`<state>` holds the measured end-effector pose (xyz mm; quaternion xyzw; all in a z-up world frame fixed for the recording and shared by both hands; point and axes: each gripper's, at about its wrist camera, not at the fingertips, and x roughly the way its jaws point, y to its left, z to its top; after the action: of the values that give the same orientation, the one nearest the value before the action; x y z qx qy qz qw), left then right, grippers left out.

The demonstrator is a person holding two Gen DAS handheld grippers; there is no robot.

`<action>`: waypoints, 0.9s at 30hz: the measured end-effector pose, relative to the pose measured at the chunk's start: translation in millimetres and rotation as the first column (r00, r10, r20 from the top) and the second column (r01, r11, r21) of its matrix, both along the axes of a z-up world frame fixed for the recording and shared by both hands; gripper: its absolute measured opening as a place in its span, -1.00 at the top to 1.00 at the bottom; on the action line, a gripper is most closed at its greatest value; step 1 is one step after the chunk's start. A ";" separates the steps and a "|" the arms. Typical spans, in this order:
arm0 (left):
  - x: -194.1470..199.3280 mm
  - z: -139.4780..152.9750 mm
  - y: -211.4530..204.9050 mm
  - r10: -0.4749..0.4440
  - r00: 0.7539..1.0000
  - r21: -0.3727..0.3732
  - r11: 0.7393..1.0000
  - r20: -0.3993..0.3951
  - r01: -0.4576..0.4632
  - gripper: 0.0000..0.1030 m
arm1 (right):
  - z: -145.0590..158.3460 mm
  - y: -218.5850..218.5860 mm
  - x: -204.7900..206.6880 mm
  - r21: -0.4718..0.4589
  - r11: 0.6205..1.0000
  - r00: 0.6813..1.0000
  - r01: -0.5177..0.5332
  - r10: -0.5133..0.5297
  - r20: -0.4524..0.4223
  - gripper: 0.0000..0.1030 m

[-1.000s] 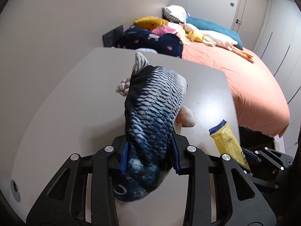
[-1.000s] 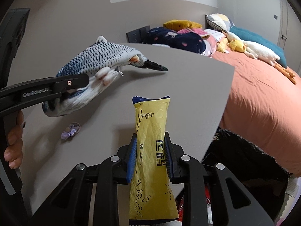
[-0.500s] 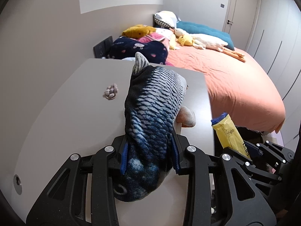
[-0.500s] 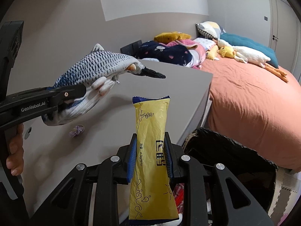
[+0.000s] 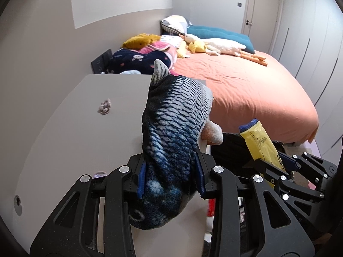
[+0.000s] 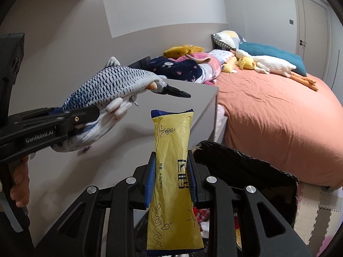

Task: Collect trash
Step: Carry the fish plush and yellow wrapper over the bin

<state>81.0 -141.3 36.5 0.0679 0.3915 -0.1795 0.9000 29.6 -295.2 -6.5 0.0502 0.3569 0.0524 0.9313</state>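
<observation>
Fingers of the right gripper (image 6: 170, 177) are clamped on a yellow snack wrapper (image 6: 173, 171), pinching it across its middle so the blue-edged top stands upright and the bottom hangs free toward the camera. That mid-body hold looks chosen to keep the limp packet from folding while it is carried. Just beyond and to the right of it gapes a black trash bin (image 6: 246, 165), standing between the grey table (image 6: 133, 147) and the bed (image 6: 278, 115); bits of red and white rubbish show inside.

On the left, the left gripper (image 5: 171, 175) squeezes a plush fish (image 5: 173, 128) near its head, tail pointing far across the table toward the bed. It is lifted clear of the tabletop, likely so both items travel together toward the bin.

Counted: two grippers, each holding one thing; one wrapper; one plush fish; one bin. One small purple scrunchie (image 5: 104, 106) lies alone on the far left of the table, and a second purplish scrap peeks out under the left gripper, too hidden to name.
</observation>
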 end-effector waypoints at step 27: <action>-42.5 -18.1 -97.3 -0.231 0.972 0.029 0.972 -0.035 0.232 0.29 | 17.6 -107.4 -56.7 0.021 0.974 0.973 0.226 -0.226 0.046 0.45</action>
<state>38.5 -238.7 18.4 0.1251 0.3980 -0.2776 0.8654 -27.0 -402.6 11.2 0.0964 0.3258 -0.0500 0.9392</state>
